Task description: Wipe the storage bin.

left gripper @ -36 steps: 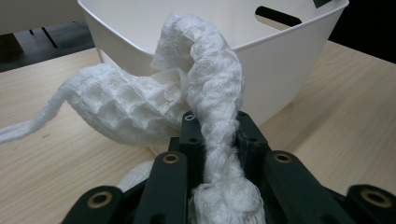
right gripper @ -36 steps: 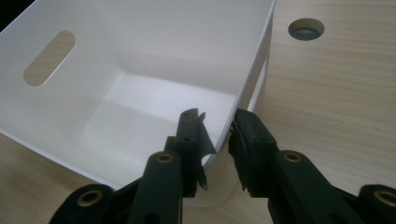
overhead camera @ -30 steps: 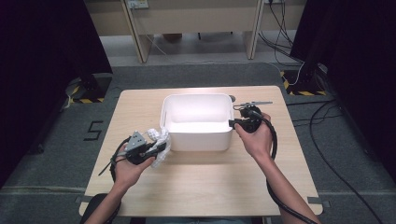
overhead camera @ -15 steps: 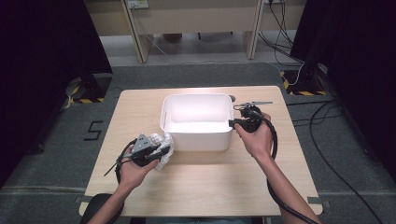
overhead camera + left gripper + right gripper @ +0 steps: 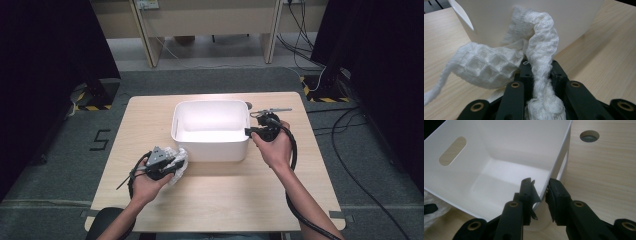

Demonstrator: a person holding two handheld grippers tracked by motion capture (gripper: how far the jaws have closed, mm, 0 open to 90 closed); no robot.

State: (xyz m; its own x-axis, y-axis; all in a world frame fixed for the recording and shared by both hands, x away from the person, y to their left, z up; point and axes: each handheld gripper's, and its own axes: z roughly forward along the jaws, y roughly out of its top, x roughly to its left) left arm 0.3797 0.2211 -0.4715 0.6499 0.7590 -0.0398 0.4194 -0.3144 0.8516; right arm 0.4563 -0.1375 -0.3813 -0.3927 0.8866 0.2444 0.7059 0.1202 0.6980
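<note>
A white plastic bin stands mid-table, and nothing lies inside it. My left gripper sits at the bin's near left corner, shut on a bunched white waffle-weave cloth. In the left gripper view the cloth rises out of the gripper and drapes left against the bin's outer wall. My right gripper is at the bin's right end. In the right gripper view it straddles the bin's rim, one jaw inside and one outside, pressed on the wall.
The wooden table has a round cable hole behind the bin's right corner. A thin grey metal piece lies beyond my right hand. Cables run over the floor at the right, and desk legs stand behind the table.
My left gripper has sunk a little toward the table and shifted slightly right with the cloth. The right gripper has stayed on the bin's rim.
</note>
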